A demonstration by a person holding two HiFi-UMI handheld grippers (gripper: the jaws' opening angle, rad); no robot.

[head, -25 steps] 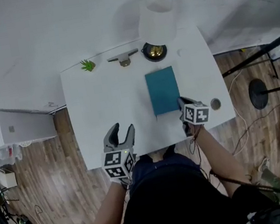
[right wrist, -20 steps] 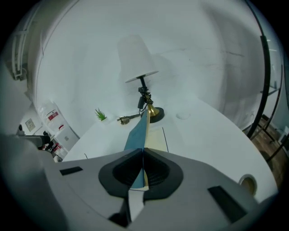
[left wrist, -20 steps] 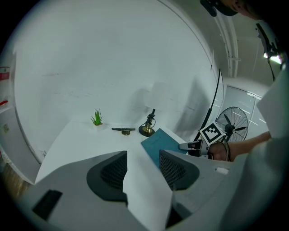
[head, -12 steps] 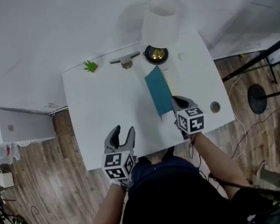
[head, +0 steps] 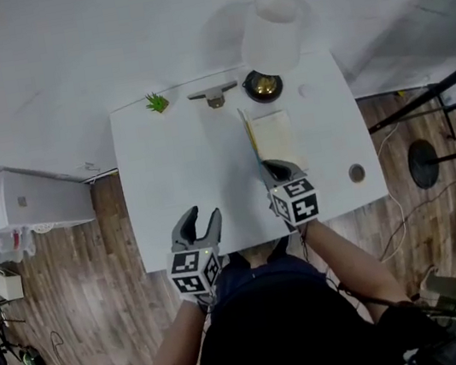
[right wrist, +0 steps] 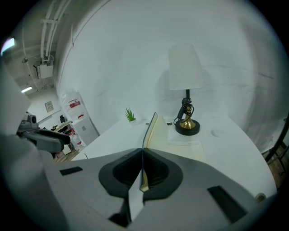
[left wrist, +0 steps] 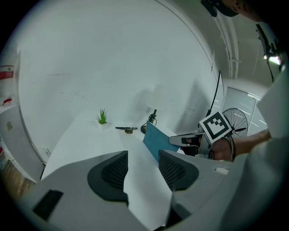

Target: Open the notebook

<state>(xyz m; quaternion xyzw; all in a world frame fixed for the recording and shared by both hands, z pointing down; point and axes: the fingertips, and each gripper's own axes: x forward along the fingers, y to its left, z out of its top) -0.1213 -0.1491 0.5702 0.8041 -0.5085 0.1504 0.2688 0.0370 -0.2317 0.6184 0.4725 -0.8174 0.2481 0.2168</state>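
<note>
In the head view the teal cover of the notebook stands nearly upright on its spine, with cream pages bare to its right; a second ago it lay flat and shut on the white desk, and half a second ago it was only partly tilted. The right tongs pinch the cover's near edge and have come up and leftward with it. The notebook itself lies where it lay before, right of the desk's middle and just this side of the lamp. The left tongs hang over the desk's near edge, in much the same spot as before.

In the left gripper view those tongs gape wide with only bare desk between their pads; beyond them, to the right, the lifted cover rises as a teal slab, with the other tongs clamped on its near corner.

In the right gripper view the tongs are closed tight on the thin cover, which runs edge-on straight away from the camera; the page block lies flat to its right, and a small green plant stands further off to the left.

By my reckoning the opening is about half done; the cover has yet to swing over and lie flat on the left.
</note>
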